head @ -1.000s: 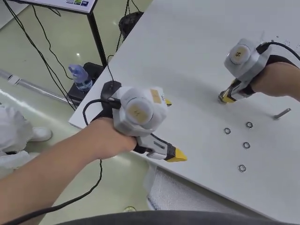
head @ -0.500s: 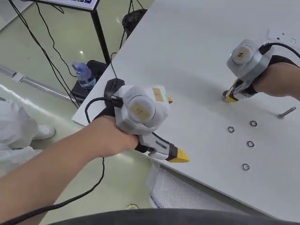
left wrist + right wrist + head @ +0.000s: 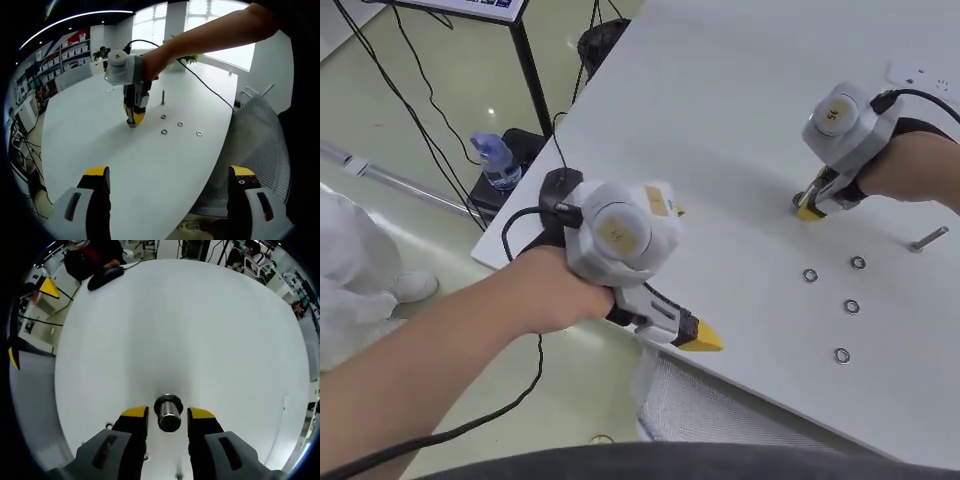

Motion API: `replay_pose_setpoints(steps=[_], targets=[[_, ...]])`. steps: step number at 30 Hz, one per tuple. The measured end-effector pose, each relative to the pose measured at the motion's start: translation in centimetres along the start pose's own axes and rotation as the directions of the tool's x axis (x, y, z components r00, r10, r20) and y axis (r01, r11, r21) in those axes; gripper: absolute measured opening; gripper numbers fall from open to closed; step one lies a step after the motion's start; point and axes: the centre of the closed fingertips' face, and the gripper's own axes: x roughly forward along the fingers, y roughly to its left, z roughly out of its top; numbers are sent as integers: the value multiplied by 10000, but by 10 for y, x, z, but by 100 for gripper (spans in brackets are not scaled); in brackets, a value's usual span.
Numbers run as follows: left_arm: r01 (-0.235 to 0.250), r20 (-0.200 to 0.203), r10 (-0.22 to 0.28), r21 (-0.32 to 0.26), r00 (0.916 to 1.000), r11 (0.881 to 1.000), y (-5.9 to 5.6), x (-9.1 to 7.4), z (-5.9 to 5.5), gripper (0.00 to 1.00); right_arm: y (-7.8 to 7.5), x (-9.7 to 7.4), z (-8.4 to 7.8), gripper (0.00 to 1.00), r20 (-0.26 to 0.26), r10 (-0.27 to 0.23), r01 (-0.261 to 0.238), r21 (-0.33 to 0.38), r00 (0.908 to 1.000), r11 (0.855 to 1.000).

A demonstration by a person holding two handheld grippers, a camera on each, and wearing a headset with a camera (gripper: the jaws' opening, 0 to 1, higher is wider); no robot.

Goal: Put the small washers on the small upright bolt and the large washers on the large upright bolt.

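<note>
A large dark bolt point(image 3: 168, 412) stands upright on the white table point(image 3: 720, 120), seen from above. My right gripper point(image 3: 168, 416) straddles it with the jaws open, a thin gap on each side; this same gripper point(image 3: 807, 209) also appears across the table point(image 3: 132, 120). A thin small bolt point(image 3: 927, 239) stands to its right point(image 3: 163, 96). Several washers point(image 3: 810, 275) lie loose between them, one nearest the table's front edge point(image 3: 841, 354), and another group point(image 3: 164, 132). My left gripper point(image 3: 169, 175) hovers wide open and empty at the table's near edge point(image 3: 690, 275).
A mesh chair point(image 3: 720, 420) sits under the near table edge. Cables and a water bottle point(image 3: 492, 160) lie on the floor to the left. A dark rounded object point(image 3: 106, 276) rests at the table's far end.
The head camera has shifted slightly. Both grippers keep their places, the right one still at the large bolt.
</note>
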Motion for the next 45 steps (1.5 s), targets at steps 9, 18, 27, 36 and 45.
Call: replay_pose_setpoints(steps=[9, 18, 27, 36, 45], targets=[[58, 38, -58, 82, 10000, 9999, -1, 2, 3, 99, 5, -21, -7, 33, 417, -24, 16, 189, 9991, 9998], [51, -11, -51, 145, 10000, 9999, -1, 0, 3, 99, 31, -40, -20, 34, 727, -46, 35, 153, 9973, 9999], [31, -29, -30, 168, 10000, 9999, -2, -3, 3, 98, 69, -44, -22, 34, 1116, 308, -276, -302, 9933, 9992], [-31, 20, 31, 205, 10000, 9998, 1, -3, 7, 98, 93, -29, -29, 34, 1050, 669, -603, -646, 9922, 9961], [-39, 9, 39, 215, 10000, 9998, 1, -5, 7, 97, 99, -16, -36, 33, 949, 513, -423, -945, 9942, 9946]])
